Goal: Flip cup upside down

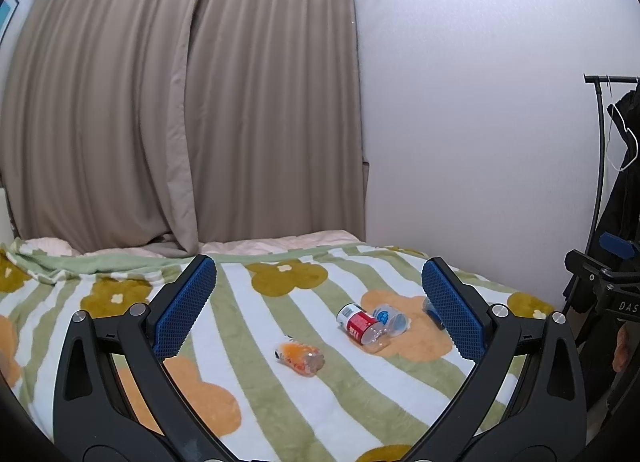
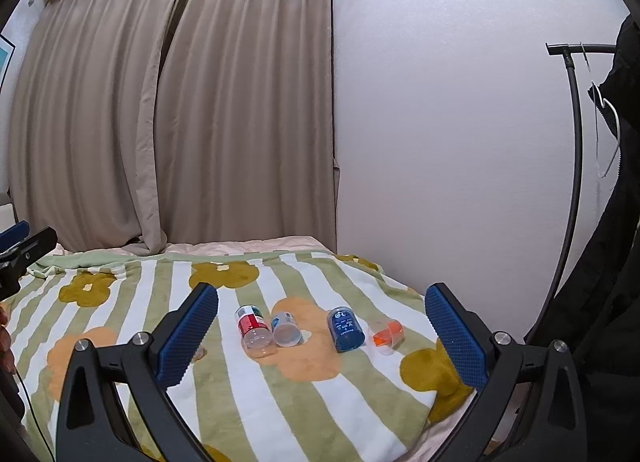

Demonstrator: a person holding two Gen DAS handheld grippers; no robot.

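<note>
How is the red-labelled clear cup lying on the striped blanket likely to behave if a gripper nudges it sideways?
The red-labelled cup lies on its side, so it would probably roll, though the soft blanket may slow it. It looks like thin, empty clear plastic, so likely light and easy to squash. The pale blue-labelled cup lies right beside it and might get knocked.

Five clear plastic cups lie on their sides, mid-frame on bed blanket: red-label cup (image 2: 252, 328) touching pale-blue-label cup (image 2: 285, 329). Blue cup (image 2: 345, 329) and orange-label cup (image 2: 385, 336) to the right; orange-print cup (image 1: 300, 358) apart, lower centre in left wrist view.
</note>
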